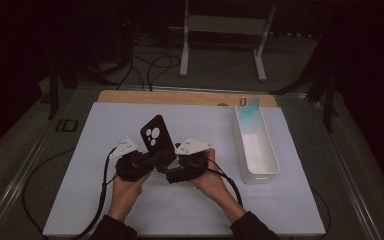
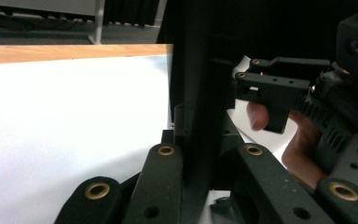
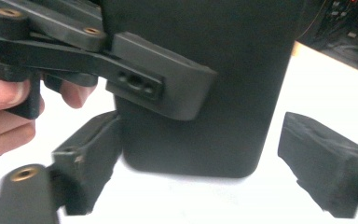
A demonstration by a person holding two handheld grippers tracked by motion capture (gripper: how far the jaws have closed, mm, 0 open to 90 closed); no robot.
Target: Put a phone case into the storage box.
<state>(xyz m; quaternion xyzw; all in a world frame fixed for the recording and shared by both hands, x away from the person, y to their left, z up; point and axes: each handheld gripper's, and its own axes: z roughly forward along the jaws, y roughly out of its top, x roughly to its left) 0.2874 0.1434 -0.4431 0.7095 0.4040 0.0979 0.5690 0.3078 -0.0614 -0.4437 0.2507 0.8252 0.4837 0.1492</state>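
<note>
A black phone [image 1: 156, 136] with a white camera cluster on its back stands tilted above the white mat [image 1: 80, 200], held up between both hands. My left gripper [image 1: 152, 159] is shut on its lower part. In the left gripper view the phone [image 2: 200, 93] runs edge-on between the two jaws of that gripper [image 2: 200, 168], which press on it. My right gripper [image 1: 169, 164] is open around the phone's bottom end [image 3: 205, 93]. One of its pads [image 3: 91, 154] lies against the phone's edge and the other pad [image 3: 326, 163] stands well apart.
A long white bin [image 1: 267, 165] lies at the right of the mat, with a teal card [image 1: 250, 116] standing at its far end. A wooden table edge [image 1: 180, 97] runs behind the mat. A white stand [image 1: 225, 30] and cables are on the floor beyond.
</note>
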